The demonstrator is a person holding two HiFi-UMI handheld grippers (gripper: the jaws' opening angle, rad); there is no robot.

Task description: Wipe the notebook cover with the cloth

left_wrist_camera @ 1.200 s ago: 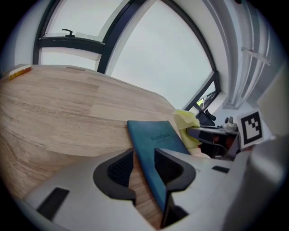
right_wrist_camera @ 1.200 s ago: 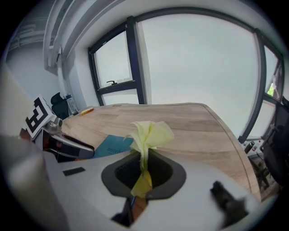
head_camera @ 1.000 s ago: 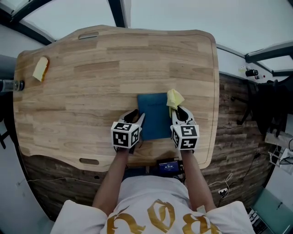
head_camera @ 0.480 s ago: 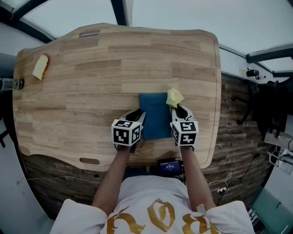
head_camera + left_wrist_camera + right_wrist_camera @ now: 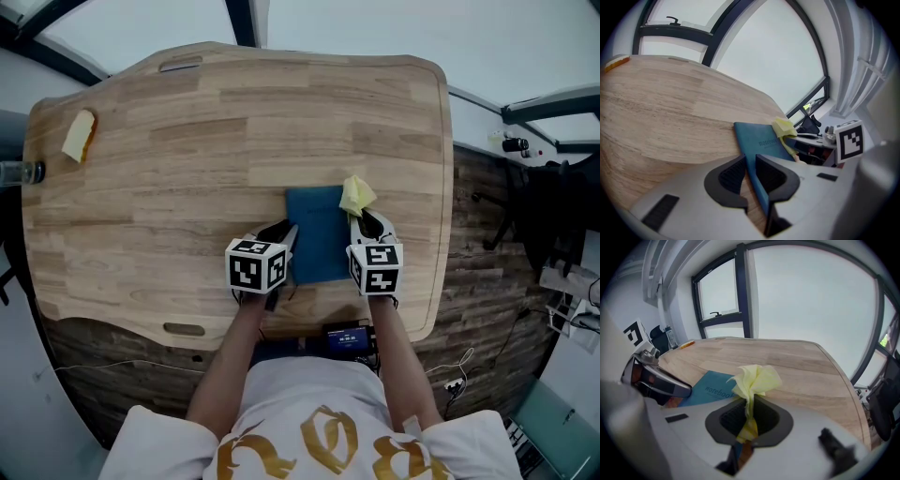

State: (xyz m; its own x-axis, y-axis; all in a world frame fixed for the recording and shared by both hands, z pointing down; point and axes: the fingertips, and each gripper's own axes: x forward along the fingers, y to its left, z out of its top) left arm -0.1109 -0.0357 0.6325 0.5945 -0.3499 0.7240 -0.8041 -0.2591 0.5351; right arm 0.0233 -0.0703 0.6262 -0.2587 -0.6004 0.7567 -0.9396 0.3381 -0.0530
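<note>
Head view looking down on a pale wooden worktop (image 5: 187,169). A blue notebook (image 5: 317,234) lies flat toward 5 o'clock of its centre, close to the person's edge. The left tongs (image 5: 284,232) sit at the notebook's 8 o'clock; they have just been closing and are now clamped on its left edge, which runs between them. The right tongs (image 5: 367,223), at the notebook's 3 o'clock, are clamped on a bunched yellow cloth (image 5: 356,194), which sits over the notebook's 1 o'clock corner. A small yellow and orange object (image 5: 78,138) lies at the worktop's 10 o'clock corner.
</note>
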